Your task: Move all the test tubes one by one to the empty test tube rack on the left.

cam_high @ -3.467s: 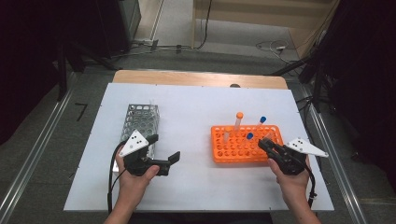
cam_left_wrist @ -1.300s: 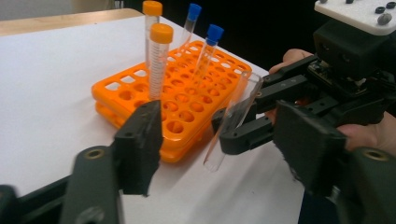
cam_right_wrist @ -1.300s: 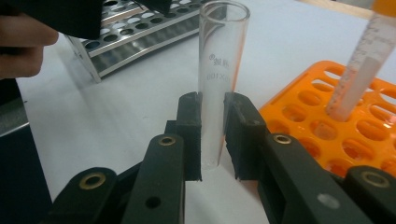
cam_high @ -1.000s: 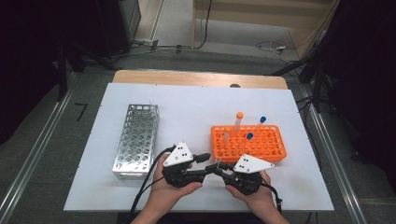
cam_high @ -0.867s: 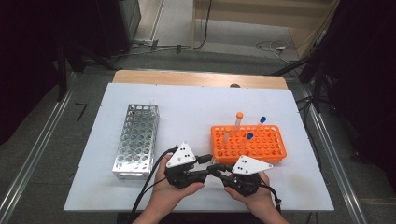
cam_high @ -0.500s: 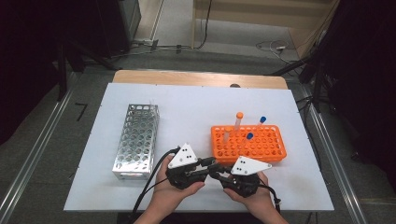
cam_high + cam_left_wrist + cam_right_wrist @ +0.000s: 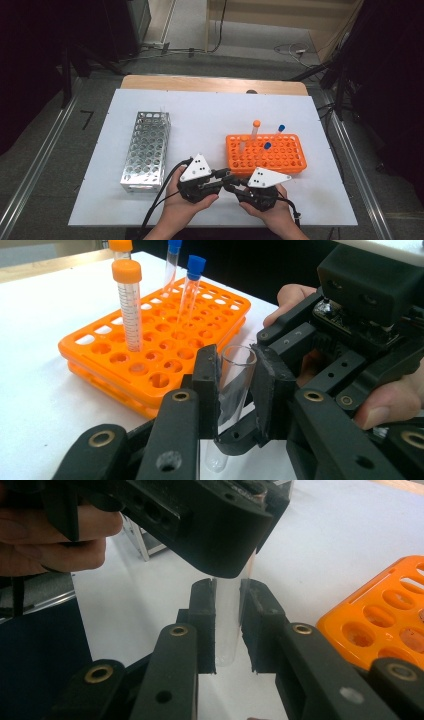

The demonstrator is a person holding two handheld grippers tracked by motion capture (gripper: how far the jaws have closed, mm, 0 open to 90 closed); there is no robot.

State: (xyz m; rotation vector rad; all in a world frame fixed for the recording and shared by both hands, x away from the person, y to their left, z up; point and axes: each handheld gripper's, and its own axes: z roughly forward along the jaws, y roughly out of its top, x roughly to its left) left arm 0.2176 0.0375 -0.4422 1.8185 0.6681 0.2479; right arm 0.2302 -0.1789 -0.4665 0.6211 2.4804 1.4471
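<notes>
High view: clear tube (image 7: 235, 375) lost between meeting tongs (image 7: 227, 179).

Left gripper (image 7: 235, 385) clamped on clear open-topped glass tube (image 7: 235, 375).
Jaws just closed. Right gripper (image 7: 350, 335) close behind; orange plastic rack (image 7: 165, 345) holds capped tubes on white table (image 7: 40, 390).

Glass tube (image 7: 235, 377) partly hidden, perhaps uncapped
</notes>
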